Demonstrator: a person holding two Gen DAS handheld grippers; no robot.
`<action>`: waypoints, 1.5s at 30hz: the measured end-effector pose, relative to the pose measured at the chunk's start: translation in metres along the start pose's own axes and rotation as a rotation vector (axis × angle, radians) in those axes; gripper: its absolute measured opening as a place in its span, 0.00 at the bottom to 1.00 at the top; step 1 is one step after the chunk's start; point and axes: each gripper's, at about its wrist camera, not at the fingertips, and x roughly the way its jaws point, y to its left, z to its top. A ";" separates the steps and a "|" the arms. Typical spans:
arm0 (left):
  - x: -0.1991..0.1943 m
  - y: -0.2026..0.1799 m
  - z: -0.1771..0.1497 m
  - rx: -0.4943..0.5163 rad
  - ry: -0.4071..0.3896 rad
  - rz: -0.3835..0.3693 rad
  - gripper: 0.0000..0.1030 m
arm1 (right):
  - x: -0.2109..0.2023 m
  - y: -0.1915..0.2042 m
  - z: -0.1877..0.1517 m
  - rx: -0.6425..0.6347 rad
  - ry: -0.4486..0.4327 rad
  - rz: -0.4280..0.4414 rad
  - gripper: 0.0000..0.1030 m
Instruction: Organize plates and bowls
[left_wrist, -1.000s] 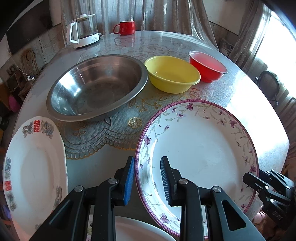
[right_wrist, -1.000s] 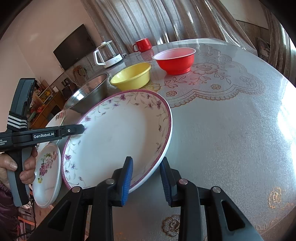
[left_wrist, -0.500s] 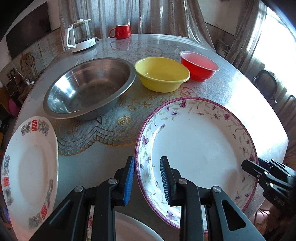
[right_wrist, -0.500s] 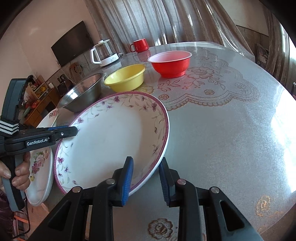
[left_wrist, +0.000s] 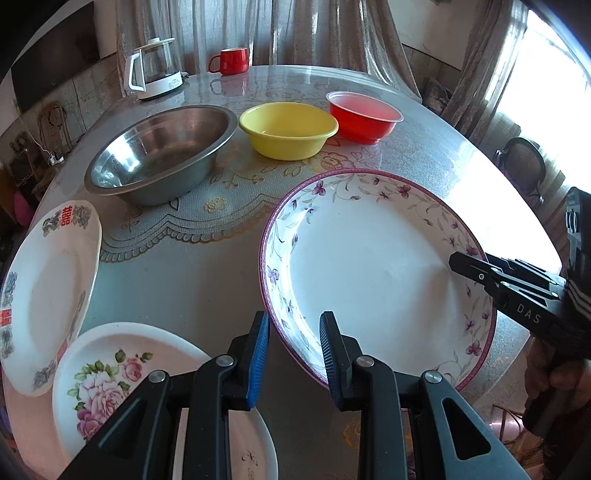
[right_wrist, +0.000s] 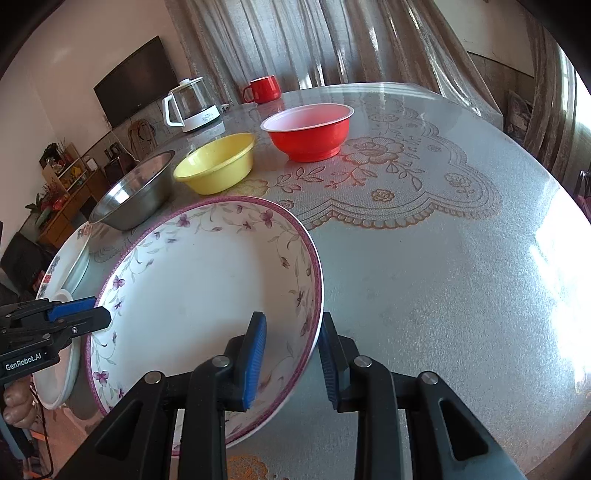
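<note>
a glossy glazed ceramic plate with a purple floral rim (left_wrist: 373, 266). a shiny, reflective metal bowl (left_wrist: 159, 155). smooth plastic yellow bowl (left_wrist: 288, 129) and red bowl (left_wrist: 362, 116). a glossy table top (right_wrist: 461, 266) over a lace-patterned cloth. ribbed blue pads (right_wrist: 255, 354) on matt black gripper fingers.

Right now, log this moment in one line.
left gripper: open at plate rim | right gripper: open, straddling rim | purple-flowered plate: ungripped
</note>
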 end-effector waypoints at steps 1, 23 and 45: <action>-0.001 -0.001 -0.003 -0.003 -0.004 0.001 0.27 | 0.000 0.000 0.000 -0.008 0.000 0.000 0.27; -0.033 -0.027 -0.037 0.041 -0.081 -0.133 0.20 | -0.020 0.011 -0.026 -0.097 0.028 -0.011 0.20; -0.067 0.083 -0.070 -0.279 -0.175 -0.039 0.20 | -0.032 0.007 -0.037 -0.029 0.103 0.063 0.24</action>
